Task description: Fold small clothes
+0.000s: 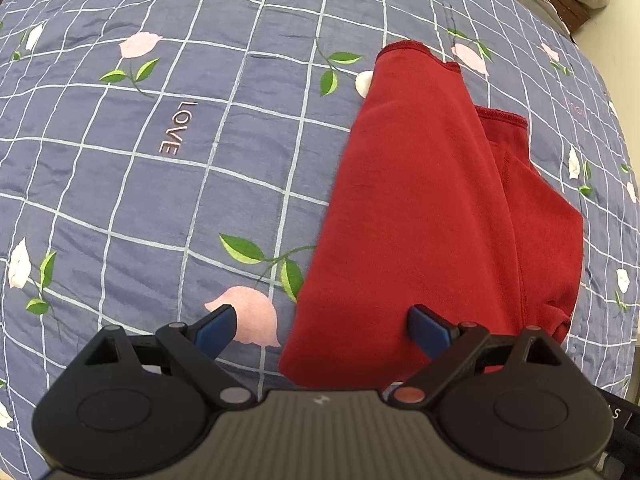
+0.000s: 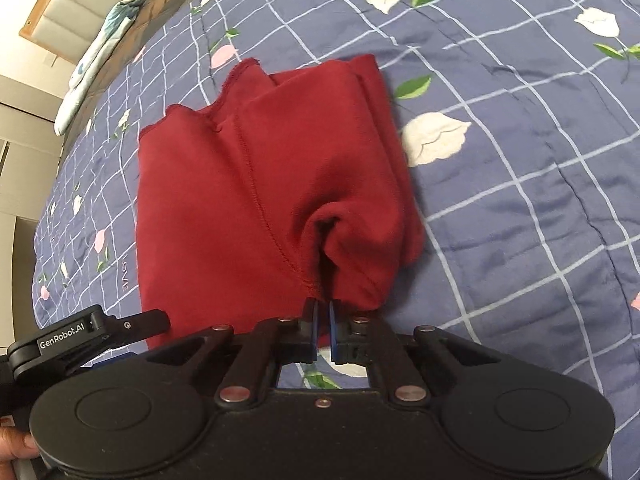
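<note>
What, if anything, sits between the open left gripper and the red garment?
Nothing visible does. The left gripper is open right at the near edge of the red garment, one finger over the cloth, the other over the bedspread. The right gripper is shut on the garment's near edge.
</note>
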Action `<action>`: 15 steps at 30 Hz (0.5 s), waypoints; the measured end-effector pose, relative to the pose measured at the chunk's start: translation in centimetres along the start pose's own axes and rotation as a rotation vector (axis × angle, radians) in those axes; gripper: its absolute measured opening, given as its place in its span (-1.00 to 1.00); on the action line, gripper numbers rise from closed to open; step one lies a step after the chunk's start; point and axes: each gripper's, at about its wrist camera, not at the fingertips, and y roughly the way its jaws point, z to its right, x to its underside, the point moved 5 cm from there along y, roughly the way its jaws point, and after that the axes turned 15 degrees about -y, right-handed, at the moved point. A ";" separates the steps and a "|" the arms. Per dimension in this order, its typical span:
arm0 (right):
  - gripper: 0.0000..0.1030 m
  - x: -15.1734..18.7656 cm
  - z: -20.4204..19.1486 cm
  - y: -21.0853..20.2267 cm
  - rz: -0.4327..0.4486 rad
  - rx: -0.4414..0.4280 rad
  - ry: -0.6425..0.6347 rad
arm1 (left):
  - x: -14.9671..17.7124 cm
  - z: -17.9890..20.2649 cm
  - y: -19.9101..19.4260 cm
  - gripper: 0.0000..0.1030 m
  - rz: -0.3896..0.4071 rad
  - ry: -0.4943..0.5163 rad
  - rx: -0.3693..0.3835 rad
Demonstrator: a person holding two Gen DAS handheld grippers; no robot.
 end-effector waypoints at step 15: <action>-0.49 1.0 2.0 -0.7 -0.032 0.041 0.027 | 0.1 0.3 0.3 0.87 -0.007 0.013 -0.007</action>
